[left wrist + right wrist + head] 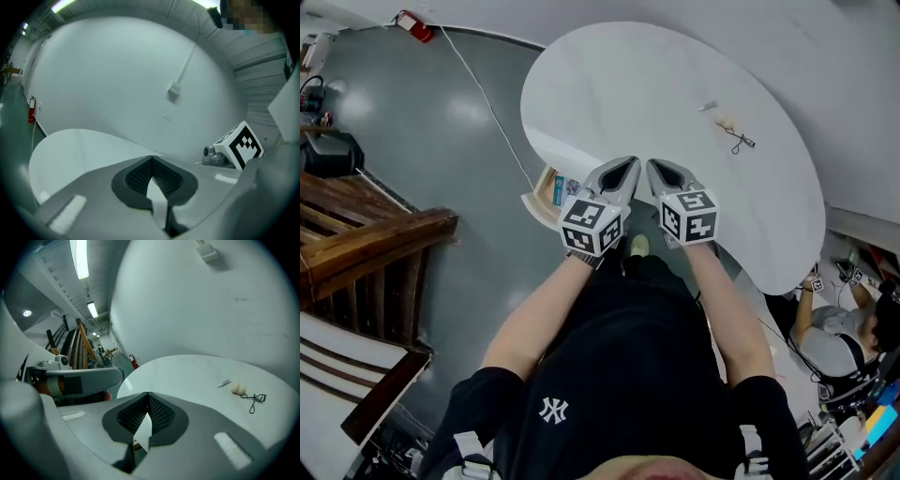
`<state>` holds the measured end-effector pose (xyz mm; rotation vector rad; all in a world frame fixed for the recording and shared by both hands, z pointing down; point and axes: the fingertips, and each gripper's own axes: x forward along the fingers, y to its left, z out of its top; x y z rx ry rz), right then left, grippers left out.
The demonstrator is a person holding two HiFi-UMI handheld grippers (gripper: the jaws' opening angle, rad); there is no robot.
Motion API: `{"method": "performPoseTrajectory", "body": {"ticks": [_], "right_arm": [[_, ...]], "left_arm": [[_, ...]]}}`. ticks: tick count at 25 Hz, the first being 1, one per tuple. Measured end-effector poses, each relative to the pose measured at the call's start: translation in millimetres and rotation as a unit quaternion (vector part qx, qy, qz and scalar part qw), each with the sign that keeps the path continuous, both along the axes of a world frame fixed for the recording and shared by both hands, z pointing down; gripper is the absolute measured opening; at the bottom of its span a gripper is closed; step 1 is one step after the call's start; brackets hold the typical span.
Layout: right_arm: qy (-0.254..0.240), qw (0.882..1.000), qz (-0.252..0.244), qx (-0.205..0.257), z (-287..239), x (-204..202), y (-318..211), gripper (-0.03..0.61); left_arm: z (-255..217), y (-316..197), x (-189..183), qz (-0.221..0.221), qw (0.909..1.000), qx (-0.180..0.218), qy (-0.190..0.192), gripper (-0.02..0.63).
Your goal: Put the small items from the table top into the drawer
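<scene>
I'm holding the left hand-held gripper (628, 163) and right hand-held gripper (656, 166) shut and empty at the near edge of the table (609, 84). The tube (708, 106), beige lump (727, 122) and black wire tool (742, 142) are lying clustered farther across, so grabbing one is risking scattering its neighbours.

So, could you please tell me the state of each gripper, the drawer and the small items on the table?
Left gripper: shut, empty.
Right gripper: shut, empty.
White drawer under the round white table: pulled open.
Small silver tube: lying on the table.
Cream lump: on the table, beside the tube.
Black wire tool: lying flat beside the lump.
</scene>
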<state>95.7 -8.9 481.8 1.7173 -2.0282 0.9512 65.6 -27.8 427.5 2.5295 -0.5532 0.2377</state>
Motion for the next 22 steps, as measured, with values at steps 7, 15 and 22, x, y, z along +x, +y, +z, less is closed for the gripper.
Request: {"method": "performPoseTrajectory", "body": {"ticks": [7,15,22], "right_arm": [[0.030,0.999,0.046,-0.003,-7,57,9,0.023],[0.030,0.997,0.075,-0.009,6,135,26,0.042],[0.036,0.997,0.068,-0.019,20,180,36,0.051]], "left_arm": [[1,6,47,0.050,0.9987,-0.010,0.002,0.000],[11,22,114,0.084,0.9962,-0.020,-0.012,0.001],[18,35,172,0.100,0.9946,-0.015,-0.021,0.000]]}}
